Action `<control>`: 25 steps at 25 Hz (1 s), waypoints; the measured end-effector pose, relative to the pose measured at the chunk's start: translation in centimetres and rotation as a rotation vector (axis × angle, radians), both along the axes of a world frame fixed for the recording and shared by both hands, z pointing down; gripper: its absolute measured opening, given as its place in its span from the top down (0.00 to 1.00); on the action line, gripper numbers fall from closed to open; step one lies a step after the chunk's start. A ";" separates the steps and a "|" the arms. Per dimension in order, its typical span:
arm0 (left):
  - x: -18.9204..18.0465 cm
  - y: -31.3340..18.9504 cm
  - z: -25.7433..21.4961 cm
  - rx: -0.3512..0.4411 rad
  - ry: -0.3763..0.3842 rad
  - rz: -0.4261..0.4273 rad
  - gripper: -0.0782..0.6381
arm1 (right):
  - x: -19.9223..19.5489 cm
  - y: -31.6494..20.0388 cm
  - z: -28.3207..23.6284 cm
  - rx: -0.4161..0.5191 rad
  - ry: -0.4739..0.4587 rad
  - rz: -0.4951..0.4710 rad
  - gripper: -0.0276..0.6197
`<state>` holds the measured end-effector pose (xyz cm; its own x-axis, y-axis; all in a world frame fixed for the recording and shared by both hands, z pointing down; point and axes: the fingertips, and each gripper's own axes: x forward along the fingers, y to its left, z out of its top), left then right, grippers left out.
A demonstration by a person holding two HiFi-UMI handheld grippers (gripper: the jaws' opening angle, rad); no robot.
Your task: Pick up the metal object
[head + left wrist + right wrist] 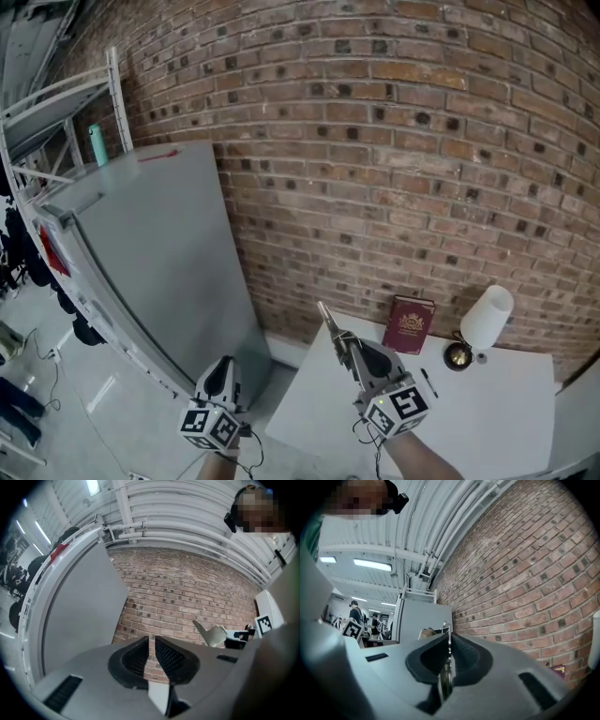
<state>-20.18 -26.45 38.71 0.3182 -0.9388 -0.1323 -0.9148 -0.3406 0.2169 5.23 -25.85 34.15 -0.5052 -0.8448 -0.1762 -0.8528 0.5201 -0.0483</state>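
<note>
Brick-walled room: right claw (pixel 345 345) clamps thin silver metal strip (pixel 326 316) above white surface (pixel 487 412), left claw (pixel 223 364) slightly apart; lift seems done, hold steady.

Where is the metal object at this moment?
The metal object sticks out of the shut right gripper at the head view's lower centre, above the left end of the white table, left of the red book.
</note>
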 end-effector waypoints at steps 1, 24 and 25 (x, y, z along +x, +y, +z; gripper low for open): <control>-0.1 0.0 0.0 0.000 0.001 -0.001 0.84 | 0.1 0.0 -0.1 0.001 -0.001 0.002 0.95; -0.8 -0.7 0.4 -0.003 -0.003 -0.010 0.84 | 0.4 -1.1 -0.9 0.029 0.001 0.014 0.95; -0.7 -0.8 0.5 -0.005 -0.003 -0.010 0.84 | 0.5 -1.1 -0.8 0.028 0.001 0.015 0.95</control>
